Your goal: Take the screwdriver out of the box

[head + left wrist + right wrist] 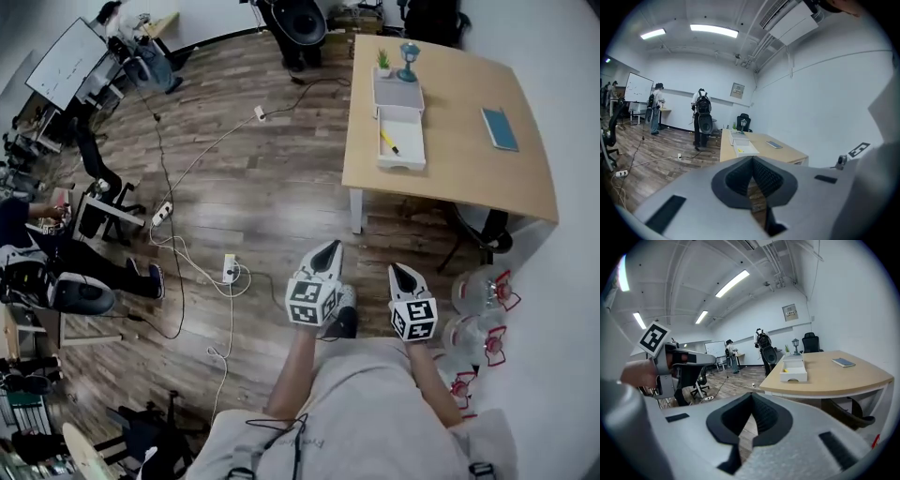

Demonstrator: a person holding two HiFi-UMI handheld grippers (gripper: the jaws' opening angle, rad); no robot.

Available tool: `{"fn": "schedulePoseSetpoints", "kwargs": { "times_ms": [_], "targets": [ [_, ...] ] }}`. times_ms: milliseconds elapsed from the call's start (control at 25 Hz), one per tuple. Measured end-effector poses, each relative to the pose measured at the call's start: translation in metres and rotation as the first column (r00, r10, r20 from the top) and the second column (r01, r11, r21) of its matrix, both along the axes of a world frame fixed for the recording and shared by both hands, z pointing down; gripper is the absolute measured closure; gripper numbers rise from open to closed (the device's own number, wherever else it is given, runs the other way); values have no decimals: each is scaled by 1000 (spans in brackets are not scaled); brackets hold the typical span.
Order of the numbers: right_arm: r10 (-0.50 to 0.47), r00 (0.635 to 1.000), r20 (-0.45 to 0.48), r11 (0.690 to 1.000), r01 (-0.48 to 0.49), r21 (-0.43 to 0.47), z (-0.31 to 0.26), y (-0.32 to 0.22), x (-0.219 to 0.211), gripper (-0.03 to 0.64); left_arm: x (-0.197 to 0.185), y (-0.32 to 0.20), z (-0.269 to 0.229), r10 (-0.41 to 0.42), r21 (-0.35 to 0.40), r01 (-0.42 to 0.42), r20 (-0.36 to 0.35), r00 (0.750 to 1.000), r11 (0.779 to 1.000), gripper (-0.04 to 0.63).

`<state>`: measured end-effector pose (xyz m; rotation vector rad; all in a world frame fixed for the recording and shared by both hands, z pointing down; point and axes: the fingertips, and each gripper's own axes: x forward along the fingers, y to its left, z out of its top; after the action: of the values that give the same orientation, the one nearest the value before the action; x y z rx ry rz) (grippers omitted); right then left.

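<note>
Head view alone shows screwdriver (388, 141) clearly in box (409, 152); left gripper (334, 247), right gripper (398, 269) closed.

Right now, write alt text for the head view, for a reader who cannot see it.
Seen from above, a person on a wood floor holds the left gripper and right gripper, both shut and empty, short of a wooden table. On the table, an open white box holds a yellow screwdriver.
</note>
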<state>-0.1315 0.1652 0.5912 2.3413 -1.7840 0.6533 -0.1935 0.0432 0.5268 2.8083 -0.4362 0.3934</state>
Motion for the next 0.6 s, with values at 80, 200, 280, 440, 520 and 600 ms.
{"fn": "schedulePoseSetpoints", "kwargs": {
  "times_ms": [80,200,280,440,520,600],
  "targets": [
    [-4,1000,-12,1000,4,4,-6,-21,13,618,14,-24,-3,-14,11,15,-9,1000,1000,591],
    [8,999,-35,1000,-8,22,-21,-52,39,617,33,-57,-8,-37,32,37,-19,999,999,591],
    [21,999,-49,999,-19,40,-29,-71,58,617,47,-75,-7,-46,40,46,-16,999,998,591],
    [19,1000,-7,994,-18,110,-40,-107,85,617,73,-104,-6,-10,33,10,-11,1000,999,591],
    [5,1000,9,992,-6,125,-45,-127,96,615,83,-118,-12,3,37,-3,-22,1000,999,591],
    [-9,1000,13,992,7,128,-48,-145,106,615,89,-131,-16,9,53,-8,-23,1000,999,591]
  ]
}}
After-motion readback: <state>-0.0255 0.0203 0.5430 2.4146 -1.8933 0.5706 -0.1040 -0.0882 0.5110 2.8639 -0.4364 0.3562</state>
